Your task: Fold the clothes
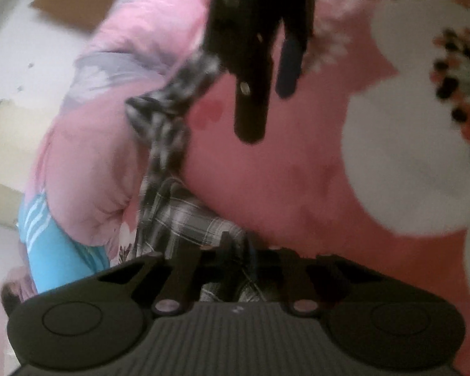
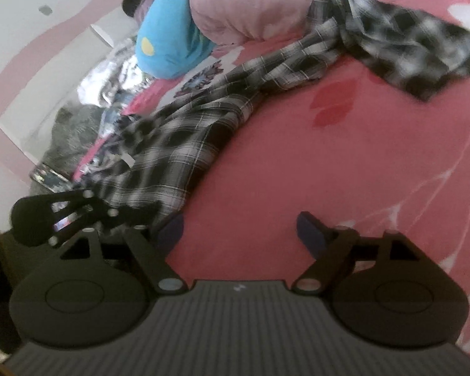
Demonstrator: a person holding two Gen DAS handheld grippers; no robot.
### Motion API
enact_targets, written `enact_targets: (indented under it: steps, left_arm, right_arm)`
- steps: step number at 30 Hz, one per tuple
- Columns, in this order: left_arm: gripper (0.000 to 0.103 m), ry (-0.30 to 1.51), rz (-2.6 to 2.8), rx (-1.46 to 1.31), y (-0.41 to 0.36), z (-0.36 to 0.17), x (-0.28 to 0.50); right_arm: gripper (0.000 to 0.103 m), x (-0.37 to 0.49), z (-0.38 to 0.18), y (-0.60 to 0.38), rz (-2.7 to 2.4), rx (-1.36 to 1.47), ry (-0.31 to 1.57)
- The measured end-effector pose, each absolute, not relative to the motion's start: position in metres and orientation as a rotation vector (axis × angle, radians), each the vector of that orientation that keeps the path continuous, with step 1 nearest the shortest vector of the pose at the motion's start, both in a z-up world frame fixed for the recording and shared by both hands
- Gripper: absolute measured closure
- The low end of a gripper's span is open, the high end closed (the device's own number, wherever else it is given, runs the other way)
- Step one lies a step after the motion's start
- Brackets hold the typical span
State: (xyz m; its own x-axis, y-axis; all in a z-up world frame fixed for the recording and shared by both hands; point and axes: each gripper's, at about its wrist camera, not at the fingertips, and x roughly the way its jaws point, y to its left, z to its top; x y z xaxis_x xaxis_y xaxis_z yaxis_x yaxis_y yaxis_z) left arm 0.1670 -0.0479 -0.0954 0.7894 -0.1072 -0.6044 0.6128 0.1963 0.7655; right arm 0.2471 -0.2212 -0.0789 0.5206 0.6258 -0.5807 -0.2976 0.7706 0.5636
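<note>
Surface: pink-red bed sheet (image 2: 297, 156), printed with large white flowers (image 1: 407, 125) and darker red patches.
Task item: black-and-white plaid garment (image 2: 178, 144), lay unfolded and rumpled on the sheet, stretched in a long twisted band from the near left corner to the far right, with its far end spread flat.
Left gripper (image 1: 238, 246): jaws drawn together, clamped on the near end of the plaid garment; checked cloth showed around and under the fingertips.
Right gripper (image 2: 241, 235): jaws stood wide apart, blue pads (image 2: 310, 235) facing each other over bare sheet, nothing between them; garment edge lay just beside the left-hand pad.
Bedding: pale pink duvet (image 2: 235, 9), bunched along the far side, touching the garment's upper part.
Person: lay on the bed beyond the garment, in a light blue top with white stripes (image 2: 172, 31), partly under the duvet.
Phone (image 2: 51, 180): lay at the left edge of the bed, near the left gripper.
Image quality: left wrist view blurred, fine detail not readable.
</note>
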Motion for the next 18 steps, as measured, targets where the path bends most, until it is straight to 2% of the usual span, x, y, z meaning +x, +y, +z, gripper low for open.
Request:
enact_targets:
  steps: [4,7,13,18]
  left_arm:
    - [0.097,0.462,-0.489,1.265,-0.046,-0.089,0.172]
    - [0.097,0.459,-0.392,1.091,-0.036,-0.064,0.185]
    - [0.098,0.536,-0.215,0.541,0.025,-0.005,0.225]
    - [0.098,0.62,-0.118,0.036,0.098,0.014,0.246]
  right_arm:
    - [0.019,0.247,-0.081,-0.231,0.593,0.504,0.881]
    - [0.017,0.246,-0.082,-0.239,0.586,0.564,0.898]
    - [0.002,0.242,-0.083,-0.244,0.587,0.625,0.92]
    - [0.001,0.237,-0.073,-0.227,0.53,0.486,0.937]
